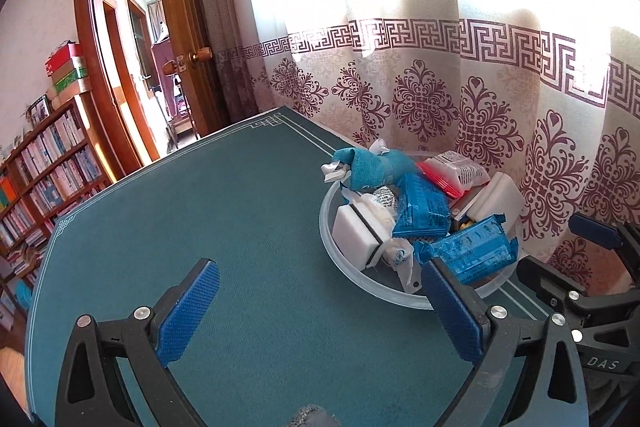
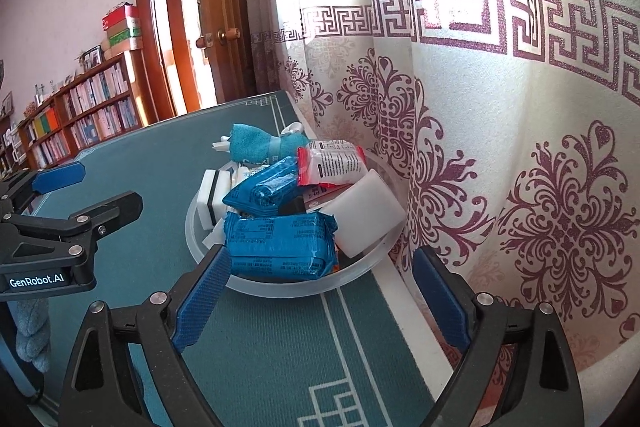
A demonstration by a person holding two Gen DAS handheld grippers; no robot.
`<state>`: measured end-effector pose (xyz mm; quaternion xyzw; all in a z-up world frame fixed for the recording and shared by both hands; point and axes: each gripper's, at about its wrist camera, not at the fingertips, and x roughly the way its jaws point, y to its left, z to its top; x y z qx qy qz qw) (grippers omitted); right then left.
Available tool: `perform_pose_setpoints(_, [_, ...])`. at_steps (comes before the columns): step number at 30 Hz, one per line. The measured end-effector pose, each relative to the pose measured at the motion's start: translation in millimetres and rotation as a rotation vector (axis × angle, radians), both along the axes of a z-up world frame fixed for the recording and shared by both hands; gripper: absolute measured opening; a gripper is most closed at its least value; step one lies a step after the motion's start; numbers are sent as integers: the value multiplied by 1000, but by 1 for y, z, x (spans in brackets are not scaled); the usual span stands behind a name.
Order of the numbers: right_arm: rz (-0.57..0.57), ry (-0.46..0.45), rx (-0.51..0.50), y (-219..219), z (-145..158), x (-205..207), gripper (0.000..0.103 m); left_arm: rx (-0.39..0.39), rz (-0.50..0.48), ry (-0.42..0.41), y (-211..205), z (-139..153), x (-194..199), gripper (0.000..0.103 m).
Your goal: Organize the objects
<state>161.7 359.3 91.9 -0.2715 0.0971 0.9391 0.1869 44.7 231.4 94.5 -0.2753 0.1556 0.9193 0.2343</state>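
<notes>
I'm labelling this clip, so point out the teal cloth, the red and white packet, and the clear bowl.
teal cloth (image 2: 256,143): right wrist view, on its folded top.
red and white packet (image 2: 334,163): right wrist view, middle of the white wrapper.
clear bowl (image 2: 304,287): right wrist view, on the near rim.

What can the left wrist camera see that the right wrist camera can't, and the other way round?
Only the left view shows the wide bare stretch of green table left of the bowl. Only the right view shows the white strip between table and curtain. Both show the clear bowl heaped with blue packets, a teal cloth, and both tongs open.
</notes>
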Motion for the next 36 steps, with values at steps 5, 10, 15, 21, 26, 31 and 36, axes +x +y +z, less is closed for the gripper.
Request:
perform_pose_setpoints(5, [7,-13,9,0,-3,-3,95,-10,9,-17,2,-4,-2,103])
perform_pose_setpoints(10, [3,-20,21,0,-4,-5,96,-21,18,-34,4,-7,-4,103])
perform_pose_setpoints(15, [-10,-3,47,-1,-1,-6,96,-18,26,-44,4,-8,-5,103])
perform_pose_setpoints(21, [-17,-6,68,0,-1,-8,96,-12,15,-41,5,-5,-2,103])
perform_pose_setpoints(26, [-27,-11,60,4,-2,-8,96,-5,9,-34,5,-4,0,103])
perform_pose_setpoints(31, [-22,-18,62,4,-3,-8,96,-14,3,-31,7,-5,1,103])
perform_pose_setpoints(36, [-19,-26,58,5,-5,-9,96,-19,0,-29,8,-6,1,103])
